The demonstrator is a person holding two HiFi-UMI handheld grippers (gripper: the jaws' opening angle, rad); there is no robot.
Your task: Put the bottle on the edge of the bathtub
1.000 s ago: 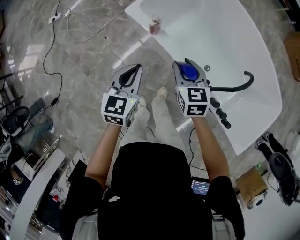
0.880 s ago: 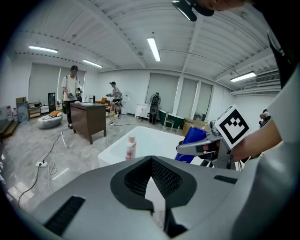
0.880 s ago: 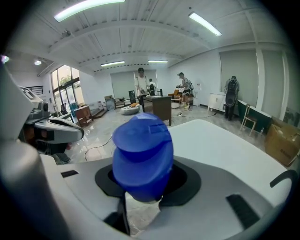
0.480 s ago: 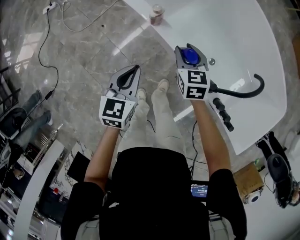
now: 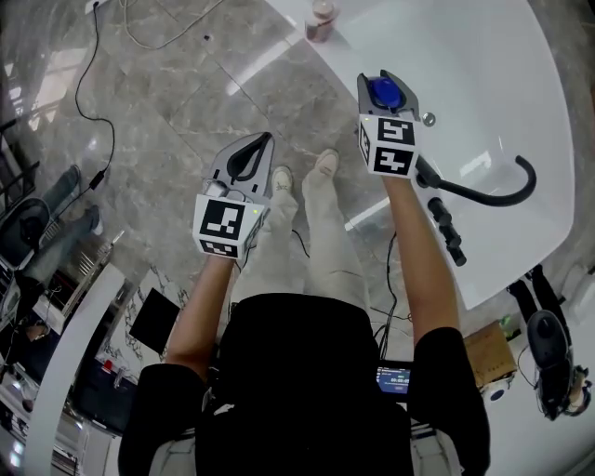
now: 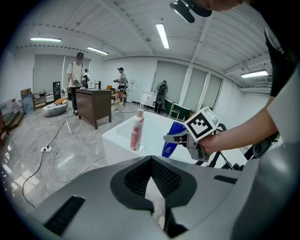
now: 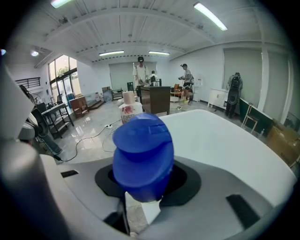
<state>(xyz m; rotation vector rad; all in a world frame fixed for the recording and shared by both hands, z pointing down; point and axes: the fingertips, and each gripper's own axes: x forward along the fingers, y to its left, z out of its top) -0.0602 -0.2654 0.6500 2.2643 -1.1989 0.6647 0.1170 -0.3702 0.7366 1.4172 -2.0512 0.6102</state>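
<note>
1. A thin black cable (image 5: 91, 88) lies in loops on the grey stone floor (image 5: 158, 139), far to the left.
2. The left gripper (image 5: 264, 141) hangs over the floor, well apart from the tub. Its jaws are pressed together at the tips and there is nothing between them.
3. Just beside it, on the floor, are the person's two light shoes (image 5: 323, 164).
4. A pink bottle (image 5: 322, 19) stands upright on the edge of the bathtub, at the far end.
5. The right gripper (image 5: 384, 82) is over the near side of the bathtub. Its jaws are closed around a blue bottle (image 5: 382, 93), one jaw on each side. The cap looks big and round in the right gripper view.
6. So the blue bottle is in the right gripper's jaws, just by the tub's near edge. In the left gripper view its bottom end dips behind the left gripper, so I cannot tell if it touches the tub.
7. The bathtub (image 5: 493, 84) is white and smooth, with a small silver knob (image 5: 428, 118) just right of the gripper.
8. A black hose (image 5: 493, 193) curves across the tub, further right.
</note>
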